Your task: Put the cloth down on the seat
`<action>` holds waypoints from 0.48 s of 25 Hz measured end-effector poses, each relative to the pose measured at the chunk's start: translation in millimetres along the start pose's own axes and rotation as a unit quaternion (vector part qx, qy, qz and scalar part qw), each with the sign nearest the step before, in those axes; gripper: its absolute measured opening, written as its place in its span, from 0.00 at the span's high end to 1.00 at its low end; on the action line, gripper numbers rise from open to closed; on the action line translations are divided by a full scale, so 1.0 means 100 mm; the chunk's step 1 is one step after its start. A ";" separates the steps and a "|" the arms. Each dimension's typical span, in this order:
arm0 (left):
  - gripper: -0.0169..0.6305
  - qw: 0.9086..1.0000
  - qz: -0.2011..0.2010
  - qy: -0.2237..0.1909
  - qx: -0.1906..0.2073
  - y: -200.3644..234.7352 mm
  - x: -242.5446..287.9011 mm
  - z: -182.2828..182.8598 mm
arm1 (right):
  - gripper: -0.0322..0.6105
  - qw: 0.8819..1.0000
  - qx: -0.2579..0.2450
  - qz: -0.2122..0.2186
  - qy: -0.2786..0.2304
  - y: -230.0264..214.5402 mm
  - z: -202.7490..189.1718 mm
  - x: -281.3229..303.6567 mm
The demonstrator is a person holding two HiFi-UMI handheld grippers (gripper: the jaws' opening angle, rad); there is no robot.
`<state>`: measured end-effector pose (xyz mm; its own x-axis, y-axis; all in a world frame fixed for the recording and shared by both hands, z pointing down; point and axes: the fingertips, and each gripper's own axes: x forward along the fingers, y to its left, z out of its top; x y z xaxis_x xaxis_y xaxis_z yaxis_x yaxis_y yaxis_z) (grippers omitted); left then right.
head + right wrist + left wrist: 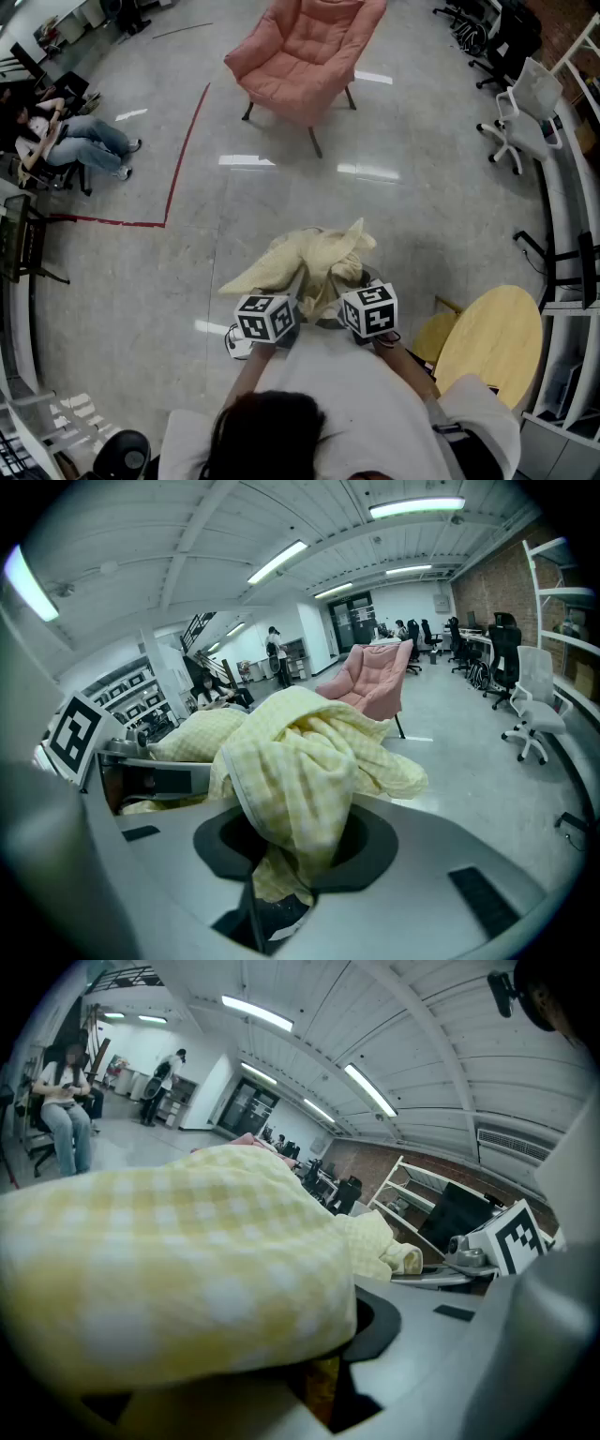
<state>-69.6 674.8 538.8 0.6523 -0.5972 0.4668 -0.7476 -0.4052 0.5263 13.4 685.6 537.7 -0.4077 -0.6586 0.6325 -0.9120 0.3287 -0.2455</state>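
Cloth [314, 261] bunched, clamped by left gripper [294, 291] and right gripper [353, 281]; open floor [281, 202] separates it from pink chair [305, 52].

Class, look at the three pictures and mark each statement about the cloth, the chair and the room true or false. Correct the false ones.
1. The left gripper and the right gripper both grip the yellow checked cloth. True.
2. The cloth lies on the seat of the pink armchair. False: it is bunched in the grippers, and the armchair stands apart, ahead across the floor.
3. A seated person is at the left edge of the head view. True.
4. The round wooden table stands on the holder's left. False: it is on the right.
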 end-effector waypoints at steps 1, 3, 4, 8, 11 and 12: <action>0.83 1.000 -0.003 0.001 0.006 0.00 0.01 0.04 | 0.74 1.000 0.003 -0.003 -0.001 0.00 0.04 0.01; 0.83 1.000 -0.009 0.003 0.015 0.03 0.03 0.13 | 0.74 1.000 0.005 -0.007 -0.005 0.01 0.12 0.05; 0.83 1.000 -0.011 0.003 0.016 0.06 0.04 0.17 | 0.74 1.000 0.004 -0.009 -0.008 0.02 0.16 0.07; 0.83 1.000 -0.024 -0.001 0.012 0.21 0.10 0.34 | 0.74 1.000 0.009 -0.006 -0.021 0.08 0.33 0.18; 0.83 0.999 -0.032 -0.002 0.017 0.32 0.15 0.48 | 0.73 0.999 0.013 -0.014 -0.027 0.10 0.47 0.29; 0.83 0.999 -0.034 -0.001 0.019 0.36 0.16 0.53 | 0.73 0.999 0.012 -0.016 -0.028 0.11 0.51 0.33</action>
<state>-92.7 613.4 527.8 0.7008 -0.5698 0.4291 -0.7064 -0.4705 0.5288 -12.8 632.6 518.5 -0.3787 -0.7059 0.5986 -0.9255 0.2899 -0.2437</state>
